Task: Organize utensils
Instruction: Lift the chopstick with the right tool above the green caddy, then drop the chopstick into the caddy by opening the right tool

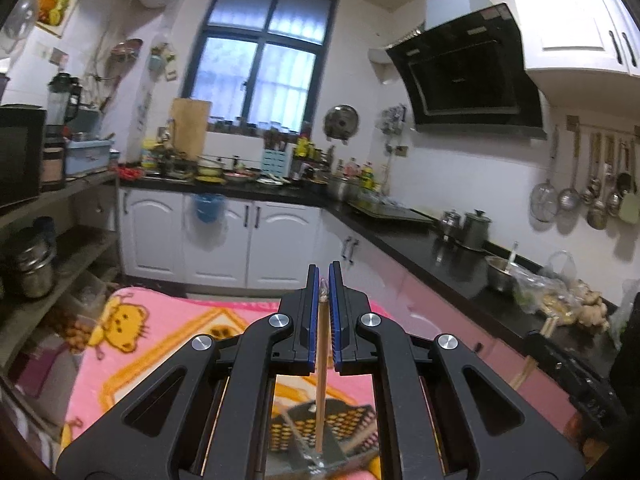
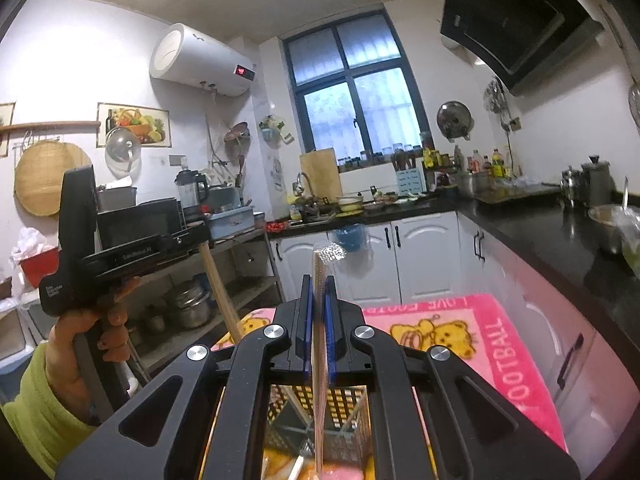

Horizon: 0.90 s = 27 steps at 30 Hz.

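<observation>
The left tool (image 1: 324, 286) is clenched on a slim wooden chopstick (image 1: 321, 368); the right tool (image 2: 319, 298) is clenched on plastic-wrapped chopsticks (image 2: 320, 364). Only the right view shows, at 9 o'clock, the left hand (image 2: 86, 332).

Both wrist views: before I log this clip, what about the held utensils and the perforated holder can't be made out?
- Left wrist view: the wooden stick in the left claw; its tip is blurred, the utensil type unclear.
- Right wrist view: the wrapped utensil in the right claw; wrapper hides what it is.
- Both views: the perforated holder is mostly covered by claw bodies and cut by the bottom edge; contents unreadable.
</observation>
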Each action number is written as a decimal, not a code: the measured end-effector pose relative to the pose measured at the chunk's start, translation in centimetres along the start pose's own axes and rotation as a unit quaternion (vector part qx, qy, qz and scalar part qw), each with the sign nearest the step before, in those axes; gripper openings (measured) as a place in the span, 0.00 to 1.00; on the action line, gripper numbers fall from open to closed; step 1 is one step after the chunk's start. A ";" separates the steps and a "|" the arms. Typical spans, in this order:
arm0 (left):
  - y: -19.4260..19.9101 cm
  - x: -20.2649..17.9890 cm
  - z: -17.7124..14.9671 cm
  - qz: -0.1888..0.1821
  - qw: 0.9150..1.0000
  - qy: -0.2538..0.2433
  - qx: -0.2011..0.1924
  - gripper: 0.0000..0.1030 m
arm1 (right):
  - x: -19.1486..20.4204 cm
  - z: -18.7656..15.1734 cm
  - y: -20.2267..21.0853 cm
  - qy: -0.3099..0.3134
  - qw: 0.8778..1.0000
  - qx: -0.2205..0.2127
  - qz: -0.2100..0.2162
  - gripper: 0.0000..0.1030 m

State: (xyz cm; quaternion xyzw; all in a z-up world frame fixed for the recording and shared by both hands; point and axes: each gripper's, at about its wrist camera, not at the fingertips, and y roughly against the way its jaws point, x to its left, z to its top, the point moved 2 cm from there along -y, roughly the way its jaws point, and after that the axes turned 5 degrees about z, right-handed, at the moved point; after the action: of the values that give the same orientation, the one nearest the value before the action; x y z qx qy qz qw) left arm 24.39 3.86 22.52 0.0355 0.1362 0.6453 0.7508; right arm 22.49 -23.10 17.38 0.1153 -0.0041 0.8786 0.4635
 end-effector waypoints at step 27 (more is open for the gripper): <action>-4.7 4.9 -7.0 0.013 0.999 0.039 0.034 0.03 | -1.0 -1.4 -9.1 0.001 1.000 0.001 -0.025 0.05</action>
State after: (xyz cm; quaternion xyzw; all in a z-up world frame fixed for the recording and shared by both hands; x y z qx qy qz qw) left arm 27.80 6.98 13.96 0.0379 0.1863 0.6511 0.7348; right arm 30.14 -18.55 14.90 0.1149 -0.0002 0.8667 0.4853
